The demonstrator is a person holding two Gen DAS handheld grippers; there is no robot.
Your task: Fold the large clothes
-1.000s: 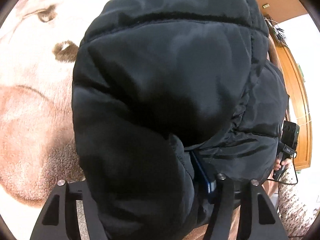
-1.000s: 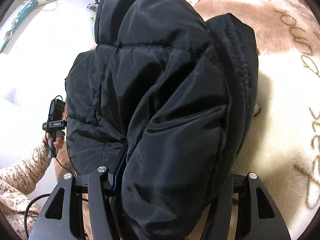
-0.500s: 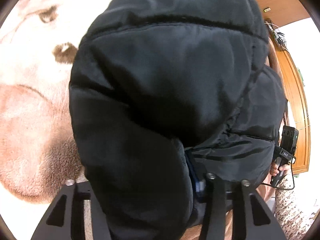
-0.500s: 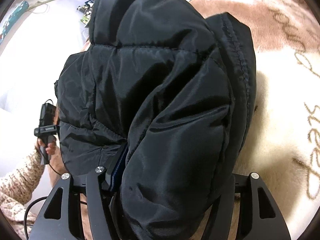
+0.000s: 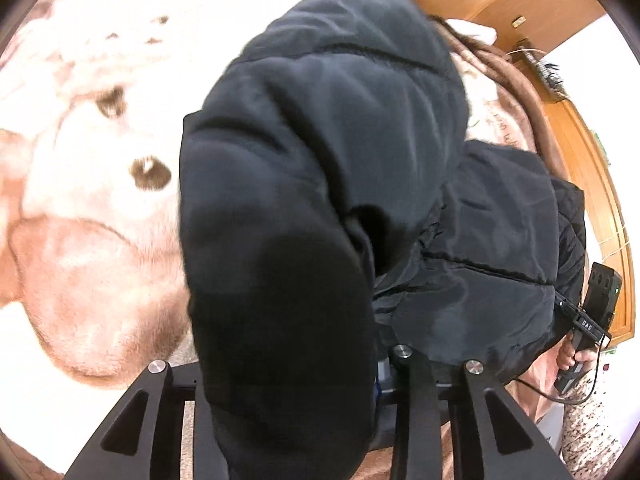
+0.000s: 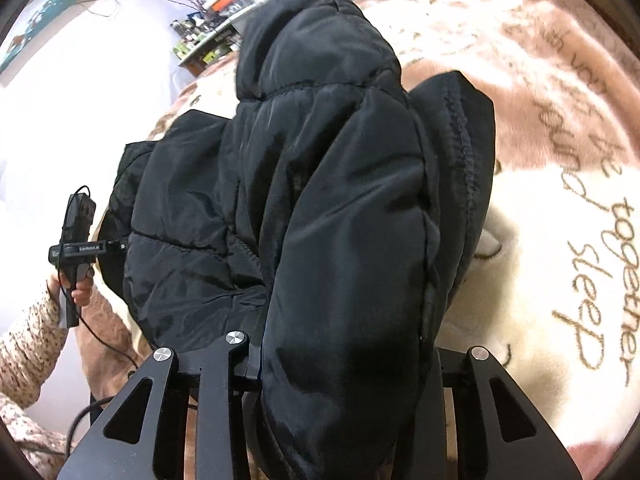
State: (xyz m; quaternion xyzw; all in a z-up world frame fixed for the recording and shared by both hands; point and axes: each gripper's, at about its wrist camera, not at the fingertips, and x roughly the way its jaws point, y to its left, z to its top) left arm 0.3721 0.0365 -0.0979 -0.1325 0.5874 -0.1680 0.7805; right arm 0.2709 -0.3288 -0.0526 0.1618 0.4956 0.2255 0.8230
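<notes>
filling both views, a black puffer jacket (image 5: 320, 184) hangs over a pink-and-cream blanket (image 5: 88, 240), seemingly pinched by left gripper (image 5: 288, 396) and right gripper (image 6: 340, 376), fingertips hidden. only the right view shows a cluttered shelf (image 6: 208, 36).

A plush pink-and-cream blanket (image 6: 560, 208) lies beside wooden panelling (image 5: 516, 4) and a white wall (image 6: 80, 92).

Bright, washed-out light; fisheye-bent edges; left view blurred, right sharper.
</notes>
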